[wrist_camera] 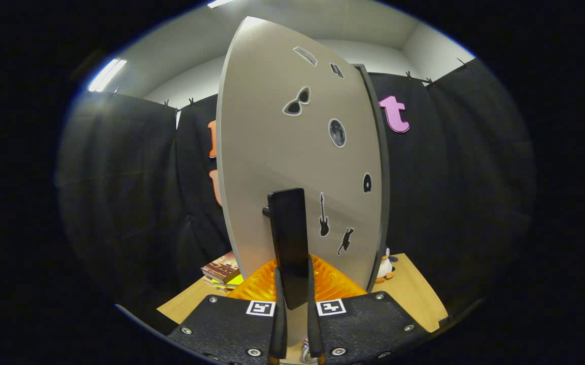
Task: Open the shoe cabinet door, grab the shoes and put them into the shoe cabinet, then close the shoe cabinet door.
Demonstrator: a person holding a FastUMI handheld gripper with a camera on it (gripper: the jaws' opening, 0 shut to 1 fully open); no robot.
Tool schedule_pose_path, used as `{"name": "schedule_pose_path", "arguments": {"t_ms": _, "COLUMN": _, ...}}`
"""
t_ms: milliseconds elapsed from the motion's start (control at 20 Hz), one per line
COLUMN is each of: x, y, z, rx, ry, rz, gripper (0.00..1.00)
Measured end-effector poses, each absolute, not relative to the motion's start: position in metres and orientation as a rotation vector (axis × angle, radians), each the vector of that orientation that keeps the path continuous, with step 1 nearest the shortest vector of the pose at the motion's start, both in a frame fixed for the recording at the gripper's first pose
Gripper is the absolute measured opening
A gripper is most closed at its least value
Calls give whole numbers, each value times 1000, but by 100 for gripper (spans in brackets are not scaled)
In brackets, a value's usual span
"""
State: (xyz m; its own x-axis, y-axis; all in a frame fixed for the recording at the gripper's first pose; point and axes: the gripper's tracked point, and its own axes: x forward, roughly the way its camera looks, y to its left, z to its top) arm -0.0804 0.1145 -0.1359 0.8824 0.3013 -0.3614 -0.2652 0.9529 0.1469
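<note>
At centre frame the hand-held gripper (295, 299) is clamped narrow on the dark handle (289, 238) of the cabinet door (282, 152), likely the opening step, calling next for a steady pull swinging it wide.

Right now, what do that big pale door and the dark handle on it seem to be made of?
The cabinet door looks like a laminated or painted board: flat, matte, pale grey, a thin plain edge, stickers lying flat on it. The handle seems to be smooth dark plastic or coated metal, faintly glossy; I can't tell which. The gripper has both fingers pressed on its lower end.
</note>
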Motion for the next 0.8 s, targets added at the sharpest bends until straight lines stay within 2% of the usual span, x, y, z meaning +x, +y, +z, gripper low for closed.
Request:
{"name": "schedule_pose_path", "arguments": {"t_ms": 500, "x": -88, "y": 9, "z": -141, "rx": -49, "ry": 373, "rz": 13, "gripper": 14}}
{"name": "schedule_pose_path", "arguments": {"t_ms": 550, "x": -85, "y": -8, "z": -142, "rx": -56, "ry": 365, "rz": -17, "gripper": 10}}
{"name": "schedule_pose_path", "arguments": {"t_ms": 800, "x": -92, "y": -53, "z": -151, "rx": 90, "ry": 378, "rz": -80, "gripper": 7}}
